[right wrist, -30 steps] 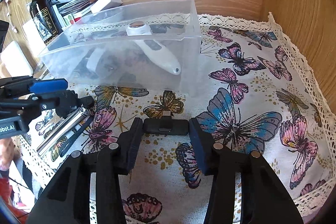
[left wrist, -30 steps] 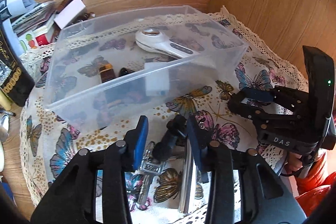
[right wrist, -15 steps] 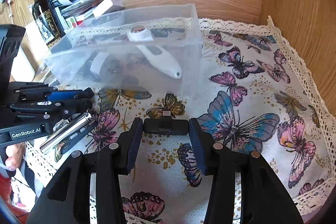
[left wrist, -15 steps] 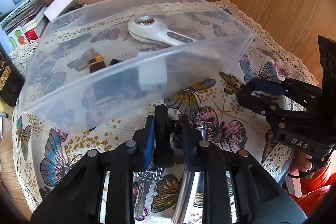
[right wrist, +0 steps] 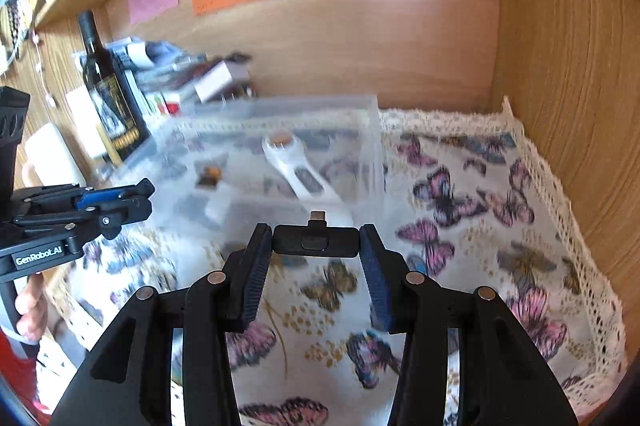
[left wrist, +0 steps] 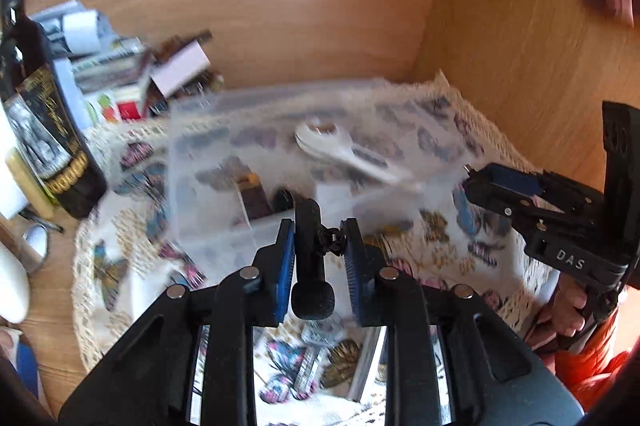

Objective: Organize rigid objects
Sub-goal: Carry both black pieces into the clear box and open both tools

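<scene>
My left gripper [left wrist: 316, 228] is shut on a small black clip-on microphone [left wrist: 310, 266] with a foam tip, held up above the butterfly cloth [left wrist: 120, 266]. My right gripper [right wrist: 314, 232] is shut on a flat black dongle [right wrist: 296, 243] with a short plug, lifted off the cloth. Just ahead of both stands a clear plastic box [left wrist: 208, 162] [right wrist: 372, 134]. It holds a white handled gadget [left wrist: 332, 146] [right wrist: 296, 174] and a small brown item [left wrist: 254, 194]. Each gripper shows in the other's view: the right gripper [left wrist: 480, 182] and the left gripper [right wrist: 142, 196]. A key [left wrist: 316, 342] and a silver bar [left wrist: 368, 366] lie under my left gripper.
A dark bottle [left wrist: 52, 138] [right wrist: 108, 94] and a pile of papers and small boxes [left wrist: 132, 74] stand left of the box. Wooden walls close the back and the right side [right wrist: 560, 66]. The cloth [right wrist: 480, 226] right of the box carries nothing.
My left gripper shut on the black microphone and lifted it off the cloth. My right gripper rose with the dongle still in it. Both views now look higher up the back wall.
</scene>
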{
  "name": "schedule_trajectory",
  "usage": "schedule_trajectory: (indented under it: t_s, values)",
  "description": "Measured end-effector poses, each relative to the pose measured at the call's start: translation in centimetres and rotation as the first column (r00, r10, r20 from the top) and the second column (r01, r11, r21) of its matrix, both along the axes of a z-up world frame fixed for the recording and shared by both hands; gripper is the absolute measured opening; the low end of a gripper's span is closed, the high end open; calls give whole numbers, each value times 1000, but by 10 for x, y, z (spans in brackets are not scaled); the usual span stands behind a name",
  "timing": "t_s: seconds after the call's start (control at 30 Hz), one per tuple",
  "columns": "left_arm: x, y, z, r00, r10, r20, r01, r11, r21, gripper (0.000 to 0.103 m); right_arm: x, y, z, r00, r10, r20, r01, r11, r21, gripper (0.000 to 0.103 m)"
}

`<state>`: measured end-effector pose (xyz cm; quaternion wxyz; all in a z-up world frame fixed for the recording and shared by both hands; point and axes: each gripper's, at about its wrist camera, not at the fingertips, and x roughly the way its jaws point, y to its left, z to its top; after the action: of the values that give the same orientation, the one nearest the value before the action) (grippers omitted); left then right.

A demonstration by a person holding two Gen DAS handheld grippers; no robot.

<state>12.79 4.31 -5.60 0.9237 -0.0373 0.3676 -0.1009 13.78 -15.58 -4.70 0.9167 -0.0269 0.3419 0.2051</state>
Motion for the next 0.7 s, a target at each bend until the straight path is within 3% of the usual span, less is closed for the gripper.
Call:
schedule_trajectory:
  t_s: [0.17, 0.37, 0.7]
  values:
    - [10, 11, 22, 997, 41, 68, -40, 999, -11, 23, 7, 12, 16, 998, 19, 54, -20, 1000, 19, 42]
    - [28, 20, 31, 993, 62, 95, -62, 998, -4, 23, 25, 28, 20, 996, 44, 75, -45, 999, 8, 42]
    - [69, 33, 0, 996, 93, -13, -94, 995, -42, 23, 61, 46, -13, 998, 46, -42, -47, 999, -23, 42]
